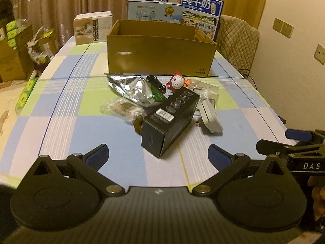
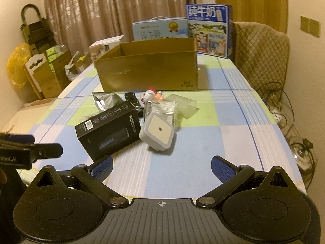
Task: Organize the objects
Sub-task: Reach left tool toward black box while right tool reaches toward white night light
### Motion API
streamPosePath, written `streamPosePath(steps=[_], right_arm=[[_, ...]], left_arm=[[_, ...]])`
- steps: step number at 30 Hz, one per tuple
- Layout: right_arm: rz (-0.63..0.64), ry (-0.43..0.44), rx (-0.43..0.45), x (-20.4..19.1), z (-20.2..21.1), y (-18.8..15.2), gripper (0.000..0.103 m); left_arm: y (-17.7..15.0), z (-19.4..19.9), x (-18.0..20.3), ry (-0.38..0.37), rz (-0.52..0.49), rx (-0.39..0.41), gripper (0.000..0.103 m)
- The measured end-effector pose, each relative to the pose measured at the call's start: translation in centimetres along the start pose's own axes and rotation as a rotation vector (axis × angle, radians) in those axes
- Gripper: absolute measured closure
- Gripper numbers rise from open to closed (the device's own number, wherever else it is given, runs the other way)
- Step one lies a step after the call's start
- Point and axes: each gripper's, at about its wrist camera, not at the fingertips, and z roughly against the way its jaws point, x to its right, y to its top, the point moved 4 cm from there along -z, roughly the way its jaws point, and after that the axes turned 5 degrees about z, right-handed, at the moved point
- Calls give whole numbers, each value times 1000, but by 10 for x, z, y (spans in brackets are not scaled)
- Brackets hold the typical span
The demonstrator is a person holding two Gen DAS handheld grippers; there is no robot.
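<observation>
An open brown cardboard box (image 1: 160, 55) (image 2: 148, 71) stands at the table's middle. In front of it lies a heap: a black product box (image 1: 168, 120) (image 2: 109, 130), a grey-white plug adapter (image 1: 210, 119) (image 2: 158, 132), a silver foil bag (image 1: 130, 87) (image 2: 104, 99), a Doraemon figure (image 1: 176, 82), a small black toy car (image 1: 155, 81) and clear plastic packets (image 2: 182, 105). My left gripper (image 1: 158, 156) is open and empty, just short of the black box. My right gripper (image 2: 161, 167) is open and empty, just short of the adapter.
Milk cartons (image 1: 201, 12) (image 2: 209, 30) and a small white box (image 1: 93, 28) stand behind the cardboard box. A quilted chair (image 2: 262, 48) is at the far right. Cardboard boxes (image 2: 48, 73) are stacked on the floor left, cables (image 2: 292, 126) right.
</observation>
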Motion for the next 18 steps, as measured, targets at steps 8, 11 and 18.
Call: streamPosePath(steps=[8,11,18], right_arm=[[159,45,-11,7,-24,23,2],[228,60,-19,10,-37,30,2],[379,160,-96,9,-76,37,13]], left_arm=[[27,-22,2,-57,-160,-35,1],[32,-34,4,-57,-230,-53,1],[46,-63,12,-100,-364,-105,3]])
